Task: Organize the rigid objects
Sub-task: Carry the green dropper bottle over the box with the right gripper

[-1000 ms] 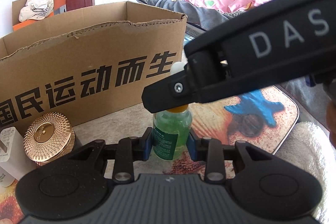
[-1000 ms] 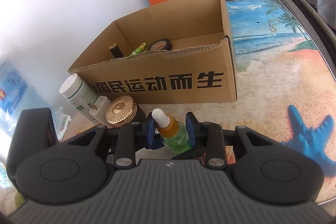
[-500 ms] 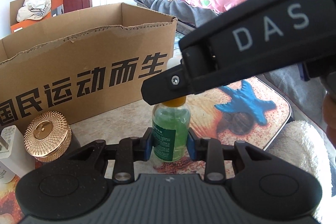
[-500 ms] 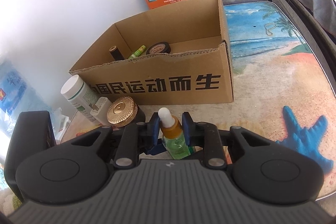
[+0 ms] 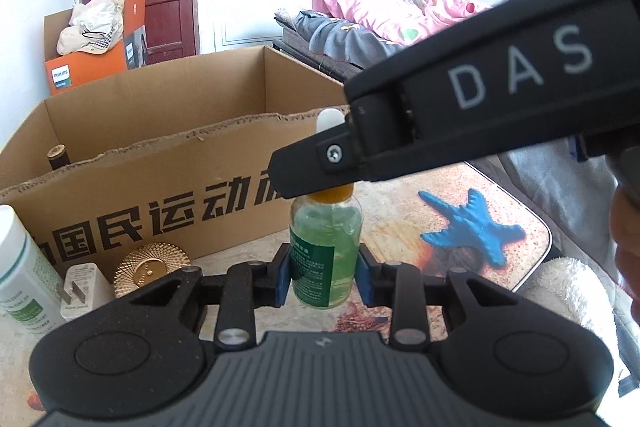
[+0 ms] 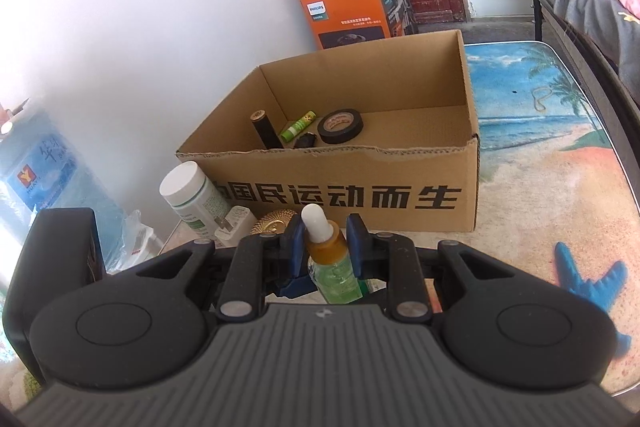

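Left wrist view: dropper bottle (image 5: 325,255), green liquid, upright, long axis vertical, white bulb uppermost. Left gripper (image 5: 324,277) has blue pads pressed on the bottle's body, pinching it just in front of the cardboard box (image 5: 160,163). Right gripper crosses above, at the amber collar.

Right wrist view: right gripper (image 6: 323,247) fingers flank the dropper bottle (image 6: 326,251) at its collar; contact cannot be told. Box holds black tape roll (image 6: 340,125), green tube (image 6: 297,125) and dark cylinder (image 6: 265,129). Step judged: two-handed carry to box. Next: raise over the near wall, set down upright.
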`<action>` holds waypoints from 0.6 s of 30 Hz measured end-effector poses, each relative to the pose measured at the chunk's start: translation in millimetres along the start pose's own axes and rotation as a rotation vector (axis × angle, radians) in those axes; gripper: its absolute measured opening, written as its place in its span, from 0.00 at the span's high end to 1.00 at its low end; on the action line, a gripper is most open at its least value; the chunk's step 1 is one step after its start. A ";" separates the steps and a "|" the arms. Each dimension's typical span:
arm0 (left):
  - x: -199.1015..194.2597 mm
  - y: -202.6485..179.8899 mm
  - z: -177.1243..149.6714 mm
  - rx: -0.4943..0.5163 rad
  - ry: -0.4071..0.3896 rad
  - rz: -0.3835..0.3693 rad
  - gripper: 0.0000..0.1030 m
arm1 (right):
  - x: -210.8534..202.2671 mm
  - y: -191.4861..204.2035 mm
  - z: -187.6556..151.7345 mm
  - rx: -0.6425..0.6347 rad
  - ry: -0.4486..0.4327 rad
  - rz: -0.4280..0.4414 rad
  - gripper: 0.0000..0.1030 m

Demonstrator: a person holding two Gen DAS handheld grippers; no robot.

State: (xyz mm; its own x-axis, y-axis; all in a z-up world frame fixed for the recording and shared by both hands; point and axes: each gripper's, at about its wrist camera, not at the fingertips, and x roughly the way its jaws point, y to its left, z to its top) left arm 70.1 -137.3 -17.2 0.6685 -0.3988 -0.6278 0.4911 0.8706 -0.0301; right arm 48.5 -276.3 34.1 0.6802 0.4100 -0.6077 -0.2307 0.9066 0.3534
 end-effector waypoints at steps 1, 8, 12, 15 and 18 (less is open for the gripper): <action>-3.0 0.8 2.3 -0.001 -0.006 0.006 0.68 | -1.3 2.5 2.3 -0.006 -0.005 0.004 0.80; -21.7 14.3 24.0 -0.016 -0.047 0.034 0.68 | -8.7 22.5 29.5 -0.059 -0.037 0.047 0.80; -29.6 27.4 43.3 -0.019 -0.074 0.045 0.68 | -9.2 33.5 52.8 -0.093 -0.052 0.073 0.80; -30.3 38.8 58.7 -0.028 -0.082 0.038 0.68 | -7.9 39.4 70.9 -0.114 -0.062 0.088 0.80; -27.5 47.8 71.9 -0.026 -0.088 0.041 0.68 | -3.7 42.7 89.9 -0.131 -0.064 0.098 0.80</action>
State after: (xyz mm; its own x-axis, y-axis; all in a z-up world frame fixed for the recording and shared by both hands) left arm 115.4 -105.4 54.6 0.7343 -0.3858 -0.5585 0.4490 0.8932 -0.0267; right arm 98.7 -248.1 115.4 0.6920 0.4940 -0.5264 -0.3845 0.8694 0.3103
